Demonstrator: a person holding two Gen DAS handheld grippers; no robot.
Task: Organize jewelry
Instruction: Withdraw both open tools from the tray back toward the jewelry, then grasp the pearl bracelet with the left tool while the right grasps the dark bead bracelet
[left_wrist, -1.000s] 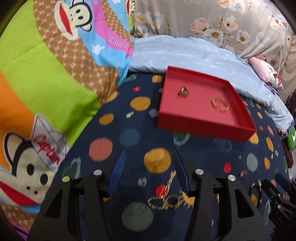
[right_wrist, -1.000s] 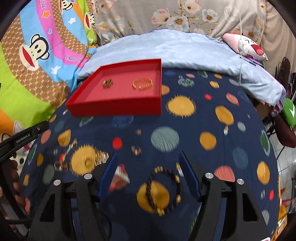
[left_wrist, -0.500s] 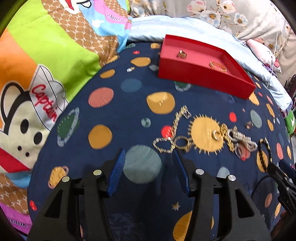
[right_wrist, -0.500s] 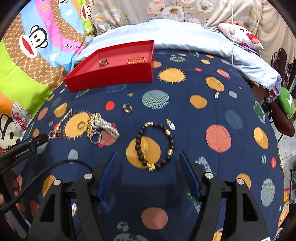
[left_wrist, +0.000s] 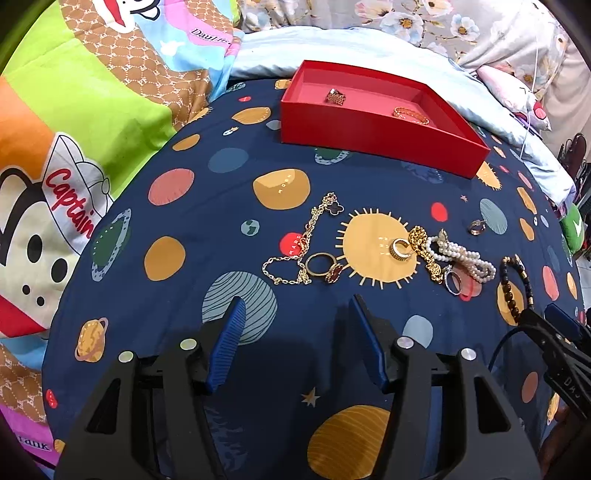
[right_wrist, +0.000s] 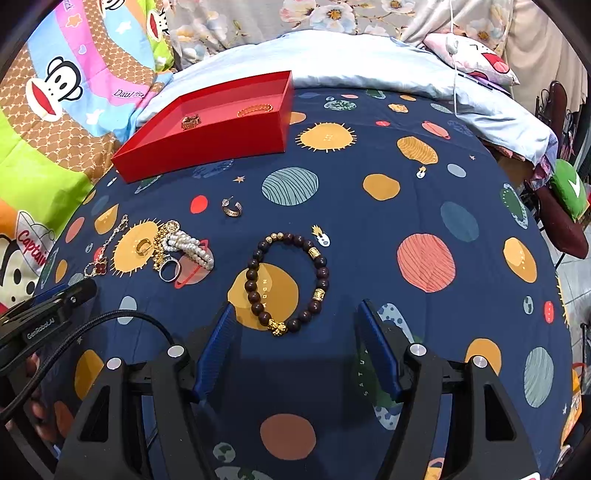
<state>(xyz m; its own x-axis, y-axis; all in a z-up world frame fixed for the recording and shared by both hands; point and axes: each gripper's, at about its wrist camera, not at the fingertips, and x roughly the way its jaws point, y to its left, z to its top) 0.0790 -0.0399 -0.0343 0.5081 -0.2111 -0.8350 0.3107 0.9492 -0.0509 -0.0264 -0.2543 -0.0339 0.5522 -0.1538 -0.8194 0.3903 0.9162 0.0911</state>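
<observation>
A red tray (left_wrist: 369, 127) (right_wrist: 207, 147) sits at the far side of the navy planet-print sheet and holds a small gold piece (left_wrist: 335, 96) and a gold bracelet (left_wrist: 410, 114). Loose jewelry lies nearer: a gold chain necklace (left_wrist: 295, 254), a gold ring (left_wrist: 320, 263), a gold cuff ring (left_wrist: 400, 249), a pearl bracelet (left_wrist: 461, 254) (right_wrist: 192, 249), a silver ring (right_wrist: 169, 270), a small hoop earring (right_wrist: 232, 209) and a dark bead bracelet (right_wrist: 288, 280). My left gripper (left_wrist: 297, 310) is open, just short of the necklace. My right gripper (right_wrist: 295, 314) is open, just short of the bead bracelet.
A colourful monkey-print blanket (left_wrist: 74, 110) lies to the left. A pale blue pillow (right_wrist: 369, 62) and a floral fabric (left_wrist: 424, 18) lie behind the tray. The bed edge drops off at the right by a green object (right_wrist: 569, 188).
Both grippers have pulled back and up from the sheet, so the loose jewelry now lies ahead of the fingertips instead of between them. Both stay open and empty.
</observation>
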